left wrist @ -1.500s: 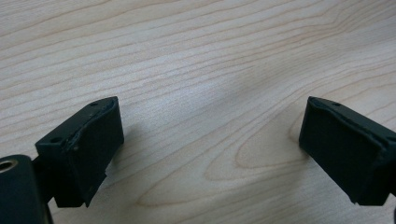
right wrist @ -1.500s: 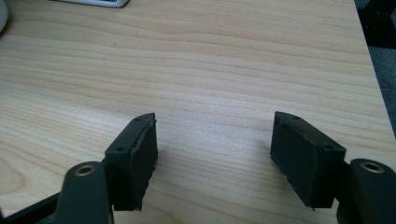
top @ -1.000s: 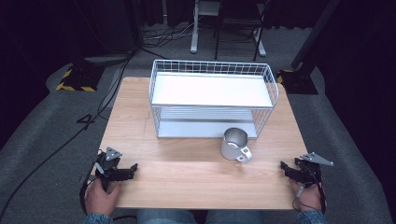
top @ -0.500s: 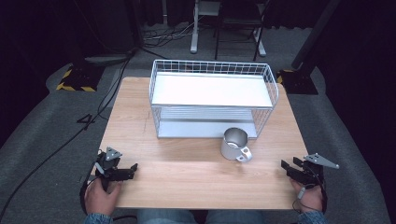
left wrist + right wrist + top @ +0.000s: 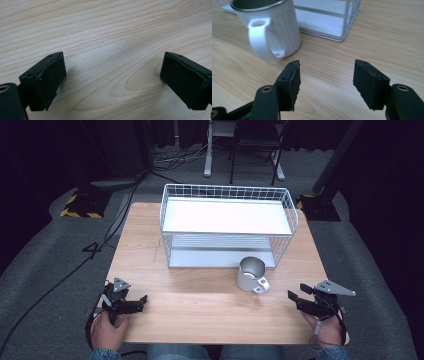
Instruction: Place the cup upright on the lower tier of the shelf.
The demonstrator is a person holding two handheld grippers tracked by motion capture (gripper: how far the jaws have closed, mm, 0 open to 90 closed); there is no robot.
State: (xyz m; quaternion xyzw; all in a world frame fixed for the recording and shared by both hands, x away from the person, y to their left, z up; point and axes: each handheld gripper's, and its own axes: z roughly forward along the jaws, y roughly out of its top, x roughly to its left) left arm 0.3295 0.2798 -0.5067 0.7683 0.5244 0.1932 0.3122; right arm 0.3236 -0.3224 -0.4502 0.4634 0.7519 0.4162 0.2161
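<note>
A white mug (image 5: 251,275) stands upright on the wooden table (image 5: 200,305), just in front of the wire rack (image 5: 227,226) and toward its right end. The mug has a ribbed white outer wall, a metallic-looking rim and interior, and a white loop handle. In the high view the handle points toward the near right of the table; in the right gripper view the mug (image 5: 269,27) is seen with its handle facing the camera. Whether the mug touches the rack's base cannot be determined.

The wire rack is white, with a mesh basket rim, a flat white upper shelf and a slatted lower shelf. It occupies the far middle of the table.

The left gripper (image 5: 136,303) rests low over the near left corner of the table, held by the left hand (image 5: 107,330). In the left gripper view (image 5: 112,80) its jaws stand wide apart with only bare wood between them.

The right gripper (image 5: 296,296) sits at the near right edge, held by the right hand (image 5: 325,330), near the mug but apart from it. In the right gripper view (image 5: 327,82) its jaws are spread wide, empty, aimed just to the right of the mug's handle.
</note>
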